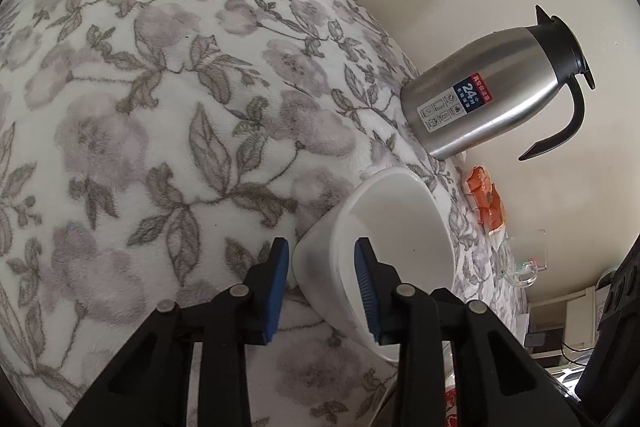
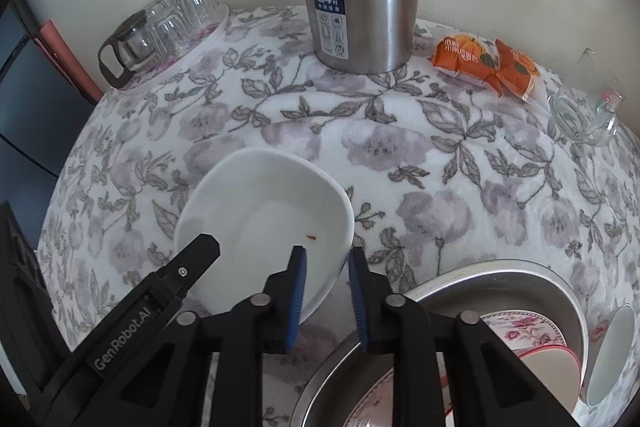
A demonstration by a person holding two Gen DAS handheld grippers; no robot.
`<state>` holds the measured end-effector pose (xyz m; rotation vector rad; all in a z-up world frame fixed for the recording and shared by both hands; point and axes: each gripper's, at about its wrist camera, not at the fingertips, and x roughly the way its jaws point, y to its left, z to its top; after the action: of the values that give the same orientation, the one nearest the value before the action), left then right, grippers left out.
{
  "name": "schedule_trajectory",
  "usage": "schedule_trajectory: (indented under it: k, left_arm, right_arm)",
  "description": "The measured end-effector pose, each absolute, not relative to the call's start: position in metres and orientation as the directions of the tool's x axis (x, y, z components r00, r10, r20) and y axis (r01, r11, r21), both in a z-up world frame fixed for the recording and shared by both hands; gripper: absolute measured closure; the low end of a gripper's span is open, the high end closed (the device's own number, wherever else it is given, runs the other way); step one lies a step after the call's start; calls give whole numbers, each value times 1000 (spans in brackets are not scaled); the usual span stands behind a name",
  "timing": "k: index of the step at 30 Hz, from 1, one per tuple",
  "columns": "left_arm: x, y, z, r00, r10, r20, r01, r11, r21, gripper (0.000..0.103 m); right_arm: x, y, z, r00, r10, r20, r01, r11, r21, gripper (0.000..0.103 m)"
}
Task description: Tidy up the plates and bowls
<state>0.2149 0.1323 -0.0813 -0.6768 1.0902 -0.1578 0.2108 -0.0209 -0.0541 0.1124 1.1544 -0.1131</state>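
Your white square bowl (image 2: pixel 264 223) sits tilted on the floral-cloth table (image 2: pixel 400 155), near its front edge, w/ a small brown speck inside. Just right of it, at the front edge: steel basin (image 2: pixel 500 279) holding pink-floral plates (image 2: pixel 524 331) & a red-rimmed bowl (image 2: pixel 548 367). White cup (image 2: pixel 612 355) beside the basin.

We hold two grippers angled downward: our left gripper (image 1: pixel 322 259) straddles a white bowl's (image 1: pixel 400 211) wall, our right gripper (image 2: pixel 326 267) clamps its rim.
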Motion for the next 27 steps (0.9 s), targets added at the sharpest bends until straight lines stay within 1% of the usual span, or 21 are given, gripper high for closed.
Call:
schedule_trajectory:
  k: [4,6,10,14,22,27]
  left_arm:
    - [217,130,-88,459,-442,-771,-202,793,-575,72]
    - [217,130,-88,458,-458,-762,-197,784,-589,78]
    - [215,129,-79,474,-436,-765,-172,807,-565,79]
    - [214,130,-72,485,-444,-754,-150,806,-572,79]
    - [201,133,-27,555,-455,-696,-67,810,-583,79]
    - [186,122,7,594,-453,-665,8,830,-558,79]
  right_arm:
    - [214,-22,-60,383,-40,-923,159,987,23,86]
    - [215,-24,-66,369,-25,-929,173,984,42,88]
    - [213,-20,-62,386,-26,-922,152,988,35,88]
    - [211,-19,-53,408,-17,-913,144,988,46,88]
    - [198,-26,-26,468,36,-883,136,984,112,88]
    - [179,-34,0,517,50,-854,134,981,139,88]
